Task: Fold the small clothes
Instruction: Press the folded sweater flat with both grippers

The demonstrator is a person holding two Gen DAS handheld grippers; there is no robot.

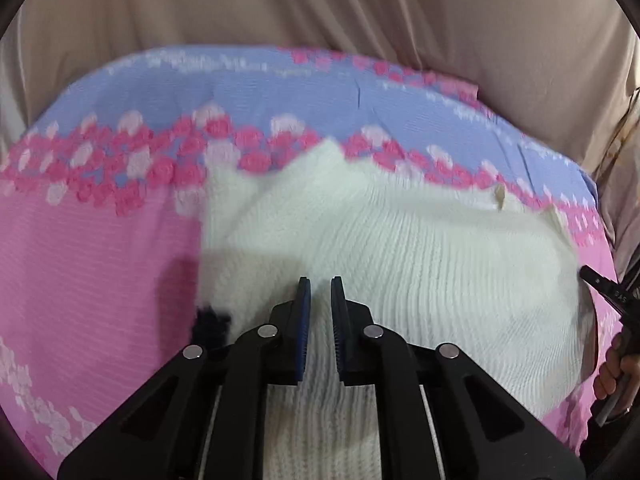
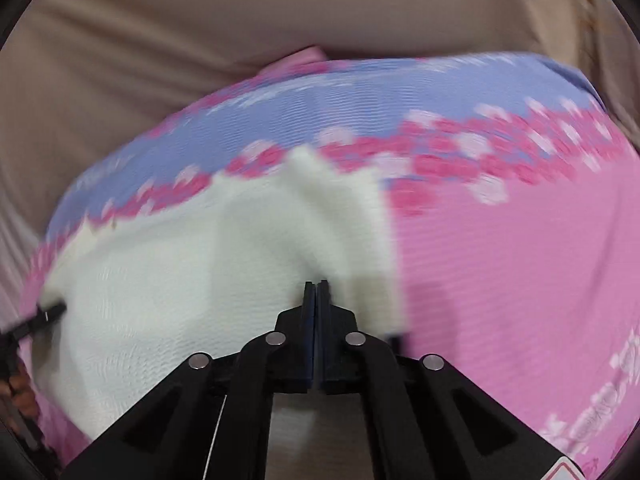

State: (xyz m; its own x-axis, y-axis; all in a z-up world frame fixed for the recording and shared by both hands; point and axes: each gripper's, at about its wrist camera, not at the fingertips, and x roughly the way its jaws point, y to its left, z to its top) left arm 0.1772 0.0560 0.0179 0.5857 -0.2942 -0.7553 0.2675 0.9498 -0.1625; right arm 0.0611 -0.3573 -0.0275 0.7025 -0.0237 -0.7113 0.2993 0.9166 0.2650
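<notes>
A white ribbed knit garment point(image 1: 400, 248) lay spread on a pink and lavender floral cloth point(image 1: 100, 240), which itself covered a beige sheet point(image 1: 360, 8) that filled the background of both views.

In the left wrist view, the left gripper point(image 1: 320, 282) hung over the near part of the knit with its blue-padded jaws standing a narrow gap apart; white fabric showed through the gap, and nothing was pinched between the pads. This view alone showed a small dark tuft or tassel point(image 1: 210, 322) at the garment's left edge, just beside the gripper's frame. It also caught, at the far right, a hand point(image 1: 614, 368) wrapped around the handle of the right gripper point(image 1: 590, 272), whose black tip reached the garment's right edge. The ribbing of the knit read clearly here.

The right wrist view was more smeared by motion blur. Its own jaws point(image 2: 317, 284) were pressed fully together over the garment point(image 2: 180, 280), close to its right edge; no fabric could be seen caught between them. Only this view showed white lettering-like print point(image 2: 608, 392) on the pink cloth at lower right, and a pink fold point(image 2: 308, 54) poking up at the cloth's far edge. At the far left the left gripper's tip point(image 2: 54, 312) touched the knit's opposite edge, with fingers point(image 2: 20, 396) dimly visible below it.
</notes>
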